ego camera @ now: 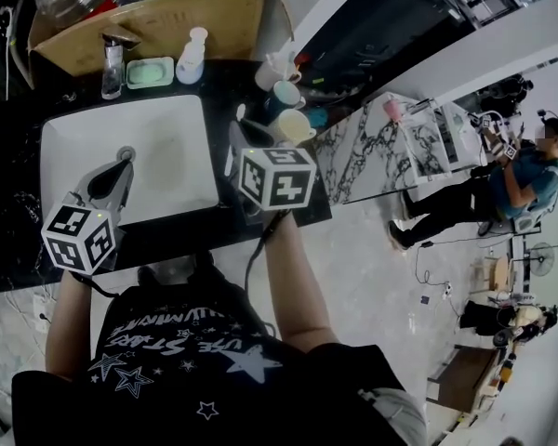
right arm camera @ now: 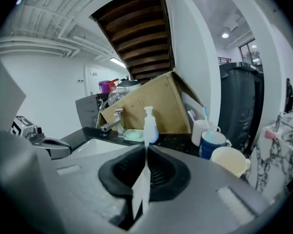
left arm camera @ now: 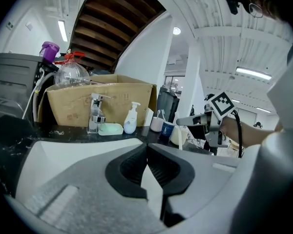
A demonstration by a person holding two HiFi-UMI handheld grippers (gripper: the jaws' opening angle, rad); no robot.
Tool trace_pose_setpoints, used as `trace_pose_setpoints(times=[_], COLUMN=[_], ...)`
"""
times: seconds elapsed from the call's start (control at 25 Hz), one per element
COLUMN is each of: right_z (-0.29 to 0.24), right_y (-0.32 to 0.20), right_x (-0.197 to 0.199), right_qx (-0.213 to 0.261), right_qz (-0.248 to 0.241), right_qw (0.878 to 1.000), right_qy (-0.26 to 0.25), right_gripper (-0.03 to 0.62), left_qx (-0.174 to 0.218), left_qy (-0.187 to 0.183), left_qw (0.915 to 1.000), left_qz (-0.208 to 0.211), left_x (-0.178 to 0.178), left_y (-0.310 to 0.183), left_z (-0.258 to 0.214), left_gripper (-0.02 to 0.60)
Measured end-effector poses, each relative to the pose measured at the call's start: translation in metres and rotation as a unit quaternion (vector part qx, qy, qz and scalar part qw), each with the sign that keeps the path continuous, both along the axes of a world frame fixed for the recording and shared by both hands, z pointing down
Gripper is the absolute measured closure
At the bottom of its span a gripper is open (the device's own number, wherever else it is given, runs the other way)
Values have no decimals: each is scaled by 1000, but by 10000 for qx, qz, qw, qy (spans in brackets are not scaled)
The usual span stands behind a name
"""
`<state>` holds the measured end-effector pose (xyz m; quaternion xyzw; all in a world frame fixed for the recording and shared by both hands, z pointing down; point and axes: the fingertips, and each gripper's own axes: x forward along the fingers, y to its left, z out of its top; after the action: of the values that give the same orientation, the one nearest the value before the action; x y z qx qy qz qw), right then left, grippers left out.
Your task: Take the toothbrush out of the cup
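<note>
The toothbrush (right arm camera: 205, 115), with its teal head up, stands upright in the blue cup (right arm camera: 212, 144) at the right of the right gripper view, so nothing of the task looks done yet. The reach, the pinch and the lift are all left. That cup is the middle 1 of 3 in a row. A white cup (right arm camera: 200, 129) behind it holds what looks like a 2nd, pinkish brush, and a cream cup (right arm camera: 229, 161) sits in front. In the head view the row lies at upper centre, right of the sink (ego camera: 74, 133). The right gripper (right arm camera: 146, 149) has its jaws pressed together with nothing between them. It lines up with the soap bottle (right arm camera: 149, 126) at centre frame, not the cups, and is well apart from the brush. By my reading it must swing toward the right of its frame and spread its jaws before it can take the handle. The left gripper (left arm camera: 147, 149) hangs over the sink's near edge at lower left of the head view. Its jaws are also closed tip to tip, holding and touching nothing.
</note>
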<state>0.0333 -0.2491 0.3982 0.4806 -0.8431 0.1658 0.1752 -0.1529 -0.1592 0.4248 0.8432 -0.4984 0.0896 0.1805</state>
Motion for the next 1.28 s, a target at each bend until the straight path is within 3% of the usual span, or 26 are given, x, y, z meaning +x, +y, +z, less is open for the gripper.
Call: trace_pose_setpoints(times=[0.52, 1.0, 1.28], right_z=[46, 107, 120], right_y=[-32, -66, -69], right_x=[-6, 0, -1], right_qx=[-301, -1043, -1178], right_qz=[366, 701, 787], right_qw=[9952, 9900, 9899], right_qy=[-861, -636, -98], right_gripper=[574, 566, 563], left_qx=[-153, -412, -511], left_qy=[4, -30, -16], left_qw=[9998, 9990, 9986], left_qz=[-87, -164, -118], left_x=[0, 6, 6], left_y=[-10, -41, -48], left_z=[13, 31, 39], left_gripper=[572, 572, 572])
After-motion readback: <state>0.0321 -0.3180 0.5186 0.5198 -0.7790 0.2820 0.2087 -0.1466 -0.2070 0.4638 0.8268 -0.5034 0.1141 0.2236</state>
